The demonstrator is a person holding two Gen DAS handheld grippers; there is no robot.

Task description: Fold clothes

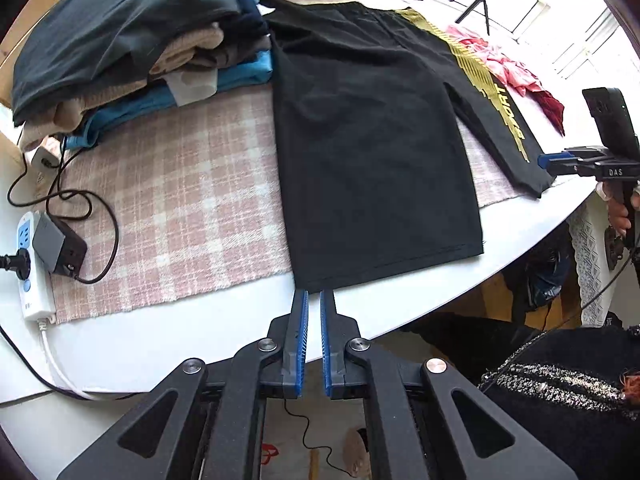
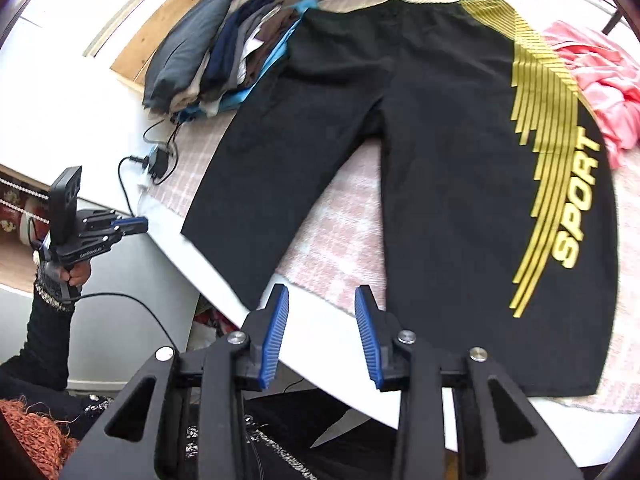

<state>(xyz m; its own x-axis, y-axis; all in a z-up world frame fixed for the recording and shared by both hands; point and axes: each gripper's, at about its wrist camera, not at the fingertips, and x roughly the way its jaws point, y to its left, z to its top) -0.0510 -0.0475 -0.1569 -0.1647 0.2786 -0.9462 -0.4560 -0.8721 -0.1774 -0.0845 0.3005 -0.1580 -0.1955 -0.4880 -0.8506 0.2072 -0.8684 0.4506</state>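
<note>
**Ana:** Left gripper (image 1: 314, 300) hangs just off the hem of the shorts (image 1: 372, 132), its jaws nearly together with a thin slit between them, nothing in them.

**Ben:** And left of the shorts?

**Ana:** A stack of folded clothes (image 1: 120, 52) touches their waistband corner. The shorts themselves lie flat and spread out, both legs apart, on the pink checked cloth (image 1: 172, 200), hems toward the table's (image 1: 240, 332) near edge.

**Ben:** Right of them?

**Ana:** A crumpled pink garment (image 2: 600, 80) beside the striped leg, and the right gripper (image 2: 322, 304) near the hems between the two legs, jaws wide apart, empty.

**Ben:** How will they handle?

**Ana:** Thin, light, limp fabric, probably a bit slick; it'll sag and slide. I'd pinch an outer hem corner and the waistband on that same side.
</note>
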